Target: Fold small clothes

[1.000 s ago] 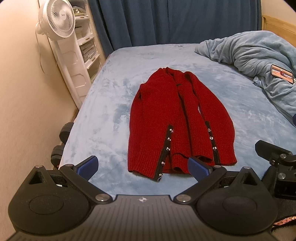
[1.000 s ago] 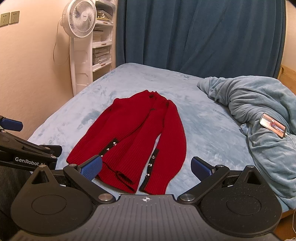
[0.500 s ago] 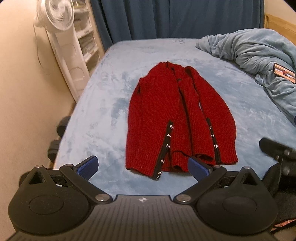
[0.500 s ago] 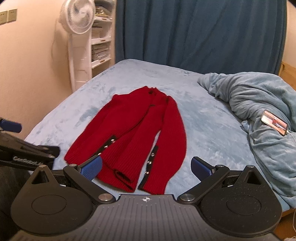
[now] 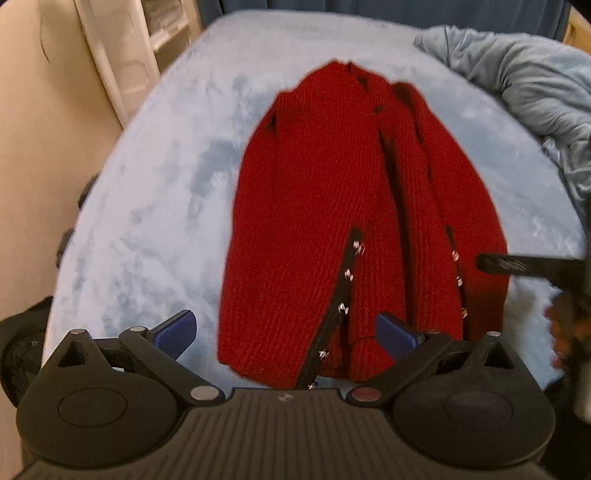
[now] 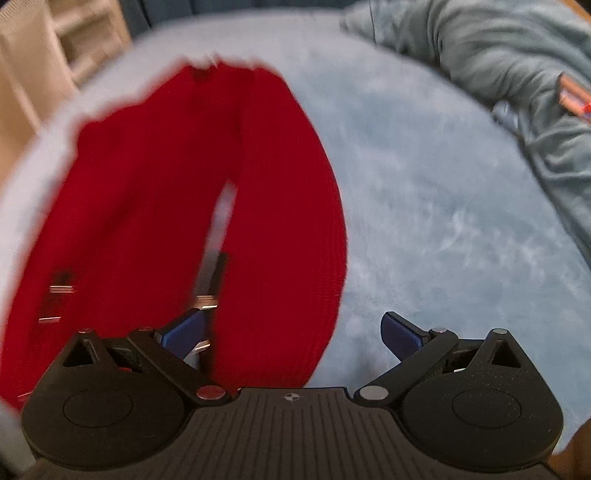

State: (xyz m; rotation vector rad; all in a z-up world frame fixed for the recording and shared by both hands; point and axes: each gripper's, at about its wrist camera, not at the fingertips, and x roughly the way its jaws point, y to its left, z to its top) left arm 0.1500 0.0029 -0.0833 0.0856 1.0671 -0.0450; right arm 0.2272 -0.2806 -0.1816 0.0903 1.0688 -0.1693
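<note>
A red knitted cardigan [image 5: 332, 206] lay flat on the pale blue bed [image 5: 166, 206], collar toward the far end, its sleeves folded in over the front and its hem nearest the cameras. Black plackets with small metal snaps [image 5: 349, 275] ran up from the hem.

The left gripper [image 5: 286, 334] hung above the near hem with its jaws spread wide and nothing between its blue pads [image 5: 177, 328]. The right gripper [image 6: 291, 330] was likewise spread and empty, its left pad over the cardigan's right sleeve [image 6: 295, 206] and its right pad over bare bed cover. In the left wrist view a black finger of the right gripper reached in from the right edge across the cardigan's right side; whether it touched the knit could not be told.

A rumpled grey-blue blanket [image 5: 524, 74] was heaped along the bed's right side, well apart from the cardigan, with a phone-like object [image 6: 574, 98] lying on it, too blurred to identify surely. Left of the bed stood a white shelf unit [image 5: 122, 48] against a beige wall. A dark blue curtain [image 5: 369, 7] hung behind the bed's far end.

The right wrist view was heavily motion-blurred, and no writing was legible in either view.
</note>
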